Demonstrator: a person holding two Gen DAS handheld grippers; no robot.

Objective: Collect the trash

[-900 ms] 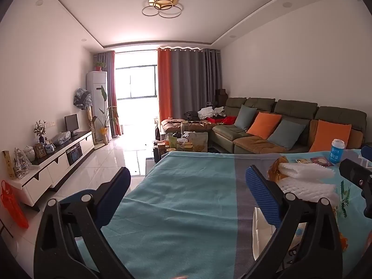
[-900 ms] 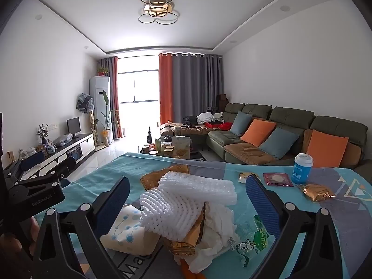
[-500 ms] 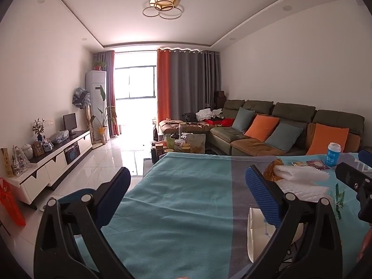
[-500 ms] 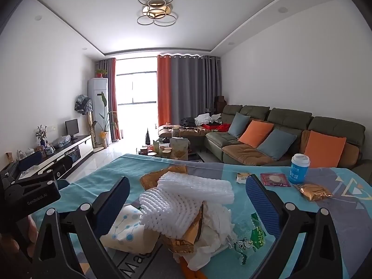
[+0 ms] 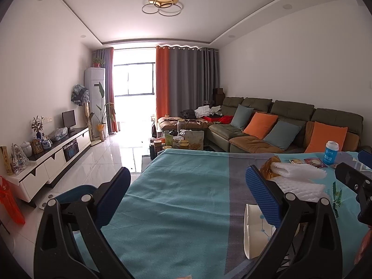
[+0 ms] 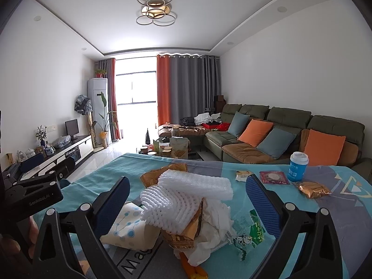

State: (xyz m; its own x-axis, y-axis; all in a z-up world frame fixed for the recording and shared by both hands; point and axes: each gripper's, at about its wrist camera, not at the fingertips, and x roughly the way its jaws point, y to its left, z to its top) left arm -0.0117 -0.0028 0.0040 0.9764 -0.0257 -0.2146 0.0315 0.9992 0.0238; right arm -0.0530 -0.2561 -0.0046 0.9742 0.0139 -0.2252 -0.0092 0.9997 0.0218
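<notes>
- Several pieces of trash are sitting heaped in one pile (image 6: 193, 211) on the blanket-covered table (image 5: 181, 200), directly ahead of the right gripper (image 6: 186, 200)
- Two white foam nets (image 6: 186, 195) are topping the pile; beneath them are lying crumpled white tissue (image 6: 216, 223), a gold wrapper (image 6: 181, 234) and a green-printed plastic wrapper (image 6: 251, 230)
- All of it is probably weighing very little; the foam is likely compressing under pressure, so pinching across a foam edge is looking safest, while the film wrappers may be slipping
- A white paper bag (image 6: 130, 230) is lying just beside the pile, on its left
- The right gripper is standing fully open, holding nothing, with the pile between its pads
- The left gripper (image 5: 186, 200) is also standing wide open and empty, facing bare blanket left of the pile
- A blue cup (image 6: 298, 166), a red sachet (image 6: 273, 177) and a gold packet (image 6: 312, 189) are lying farther right, apart from the pile
</notes>
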